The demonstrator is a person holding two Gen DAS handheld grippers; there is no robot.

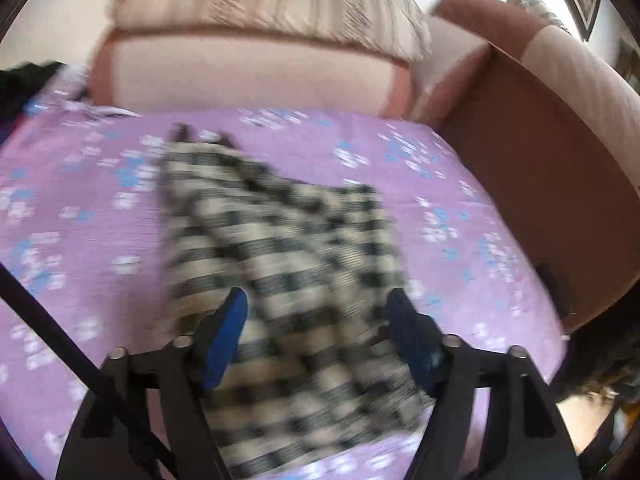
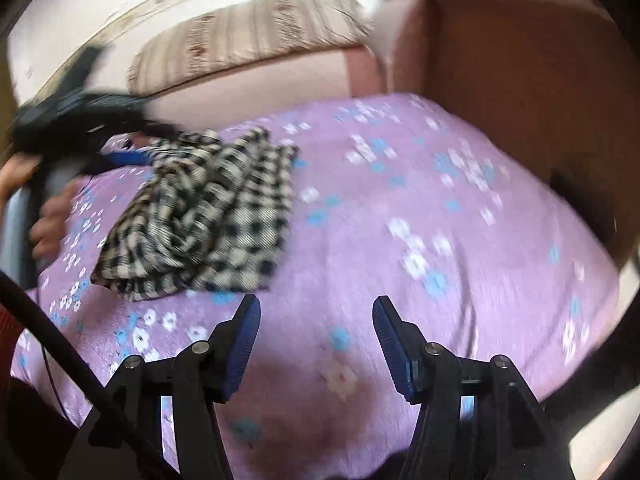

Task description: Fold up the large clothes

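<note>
Lying released on purple bedspread (image 2: 400,216), checked garment (image 2: 208,216) is being left bunched — left tool (image 1: 316,300) and right tool (image 2: 316,308) are being held wide, empty, for regrasp.

One checked garment (image 1: 280,240), two cushions (image 1: 248,76)

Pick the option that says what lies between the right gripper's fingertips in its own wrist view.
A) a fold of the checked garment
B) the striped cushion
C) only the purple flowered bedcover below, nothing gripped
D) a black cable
C: the right gripper stands open over bare purple bedcover, while the checked garment lies up and to the left of its fingers, apart from them.
</note>
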